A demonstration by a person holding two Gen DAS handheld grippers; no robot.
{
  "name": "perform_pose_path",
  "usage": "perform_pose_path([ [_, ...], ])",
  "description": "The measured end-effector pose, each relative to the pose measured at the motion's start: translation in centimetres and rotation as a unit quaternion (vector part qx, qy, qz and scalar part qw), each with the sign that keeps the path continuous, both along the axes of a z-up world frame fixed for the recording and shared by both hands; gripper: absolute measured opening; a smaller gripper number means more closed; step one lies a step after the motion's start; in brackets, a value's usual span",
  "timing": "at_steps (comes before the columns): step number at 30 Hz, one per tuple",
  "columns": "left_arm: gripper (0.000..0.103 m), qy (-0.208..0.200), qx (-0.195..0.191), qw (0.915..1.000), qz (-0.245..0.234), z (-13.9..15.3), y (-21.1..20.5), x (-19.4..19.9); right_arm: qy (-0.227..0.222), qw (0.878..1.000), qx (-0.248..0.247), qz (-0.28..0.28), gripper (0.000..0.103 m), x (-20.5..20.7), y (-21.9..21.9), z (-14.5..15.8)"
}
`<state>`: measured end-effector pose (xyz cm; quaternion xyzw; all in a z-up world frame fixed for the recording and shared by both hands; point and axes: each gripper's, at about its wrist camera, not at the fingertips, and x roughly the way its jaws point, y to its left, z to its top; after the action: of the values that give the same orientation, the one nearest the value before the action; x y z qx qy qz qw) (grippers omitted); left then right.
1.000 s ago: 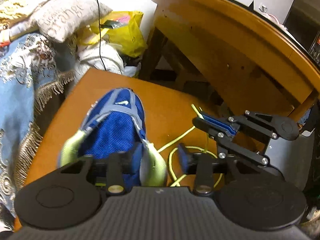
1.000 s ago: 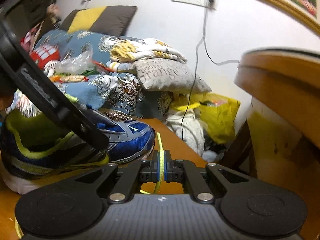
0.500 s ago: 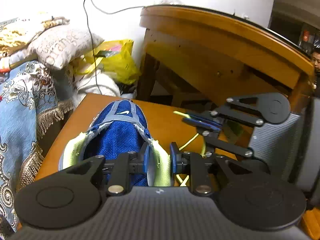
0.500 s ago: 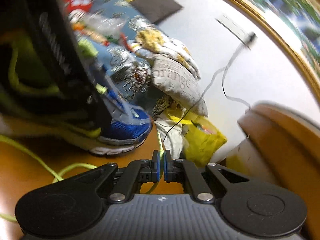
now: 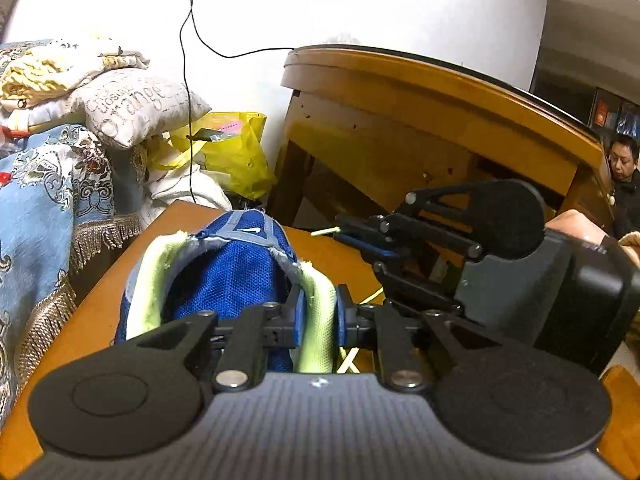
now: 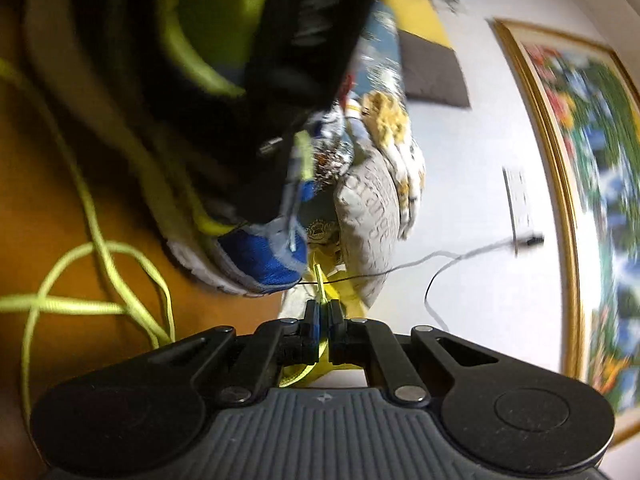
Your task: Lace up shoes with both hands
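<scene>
A blue mesh running shoe (image 5: pixel 236 280) with lime-green lining sits on an orange wooden desk (image 5: pixel 96 312), toe pointing away toward a heap of bedding. The lacing looks barely begun: no lace crosses the tongue or eyelet rows that show, and most of the lime-green shoelace (image 6: pixel 100 280) lies in loose loops on the desk beside the shoe. The left hand-held gripper (image 5: pixel 318 316) has just been closing its jaws around the right-hand flap of the shoe's opening, the padded green edge standing between its blue pads (image 5: pixel 298 316); they appear to touch it, though how firmly is hard to tell. The right hand-held gripper (image 6: pixel 323 320) is clamped on the stiff end of the shoelace, whose tip (image 6: pixel 318 276) pokes out past its fingers. It hangs just beside the shoe's right flank, the tip aimed toward the toe end. Threading every eyelet, judging by this, remains to be done.
</scene>
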<state>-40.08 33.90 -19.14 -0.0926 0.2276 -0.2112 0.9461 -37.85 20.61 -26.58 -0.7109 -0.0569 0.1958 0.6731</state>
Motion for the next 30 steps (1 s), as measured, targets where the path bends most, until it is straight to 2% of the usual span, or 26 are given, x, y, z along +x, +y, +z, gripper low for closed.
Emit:
perform_pose_path([
  [13,0.017,-0.01,-0.014,0.9998,-0.002,-0.2,0.5,-0.6,-0.039,0.991,-0.12,0.044,0.003,2.2,0.8,-1.0],
  [30,0.017,-0.011,-0.019,0.9997,-0.008,-0.2,0.7,-1.1,-0.057,0.979,-0.182,0.072,0.003,4.3,1.1,2.5],
])
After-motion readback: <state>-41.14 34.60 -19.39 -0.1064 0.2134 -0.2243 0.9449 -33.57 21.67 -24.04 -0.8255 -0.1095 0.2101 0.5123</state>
